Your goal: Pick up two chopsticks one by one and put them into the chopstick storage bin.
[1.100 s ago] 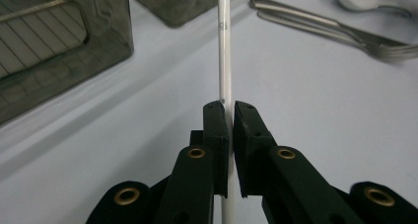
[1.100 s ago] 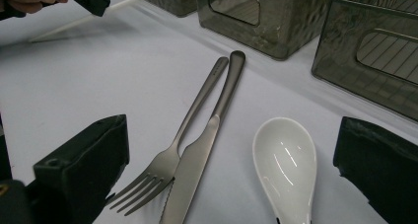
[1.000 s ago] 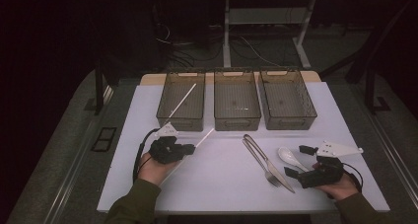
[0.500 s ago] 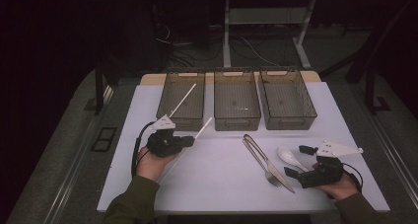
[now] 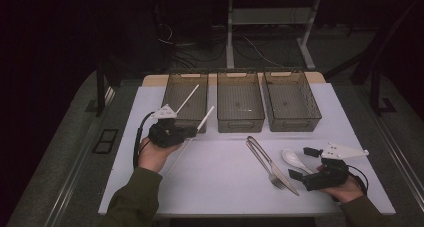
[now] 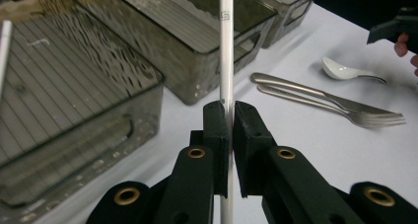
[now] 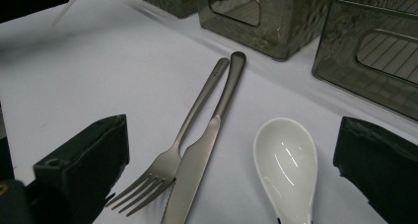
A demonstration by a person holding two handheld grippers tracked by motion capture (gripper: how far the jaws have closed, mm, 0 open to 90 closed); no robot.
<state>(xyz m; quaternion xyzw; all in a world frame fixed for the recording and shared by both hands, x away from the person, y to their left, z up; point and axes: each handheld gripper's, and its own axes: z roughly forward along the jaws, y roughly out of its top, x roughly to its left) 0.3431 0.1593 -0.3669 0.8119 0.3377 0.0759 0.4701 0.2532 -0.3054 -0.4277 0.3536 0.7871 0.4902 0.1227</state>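
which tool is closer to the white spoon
Right. The right tool sits open just beside the spoon; the left tool is across the table, shut on a chopstick.

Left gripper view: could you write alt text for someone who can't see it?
Two black jaws of the left gripper are clamped on a thin white chopstick pointing straight up the frame. Left are smoky plastic bins; right, on the white table, lie a fork, knife and white spoon.

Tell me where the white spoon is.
In the high view the spoon lies on the table's right side, just right of the knife and fork, directly before the open right gripper.
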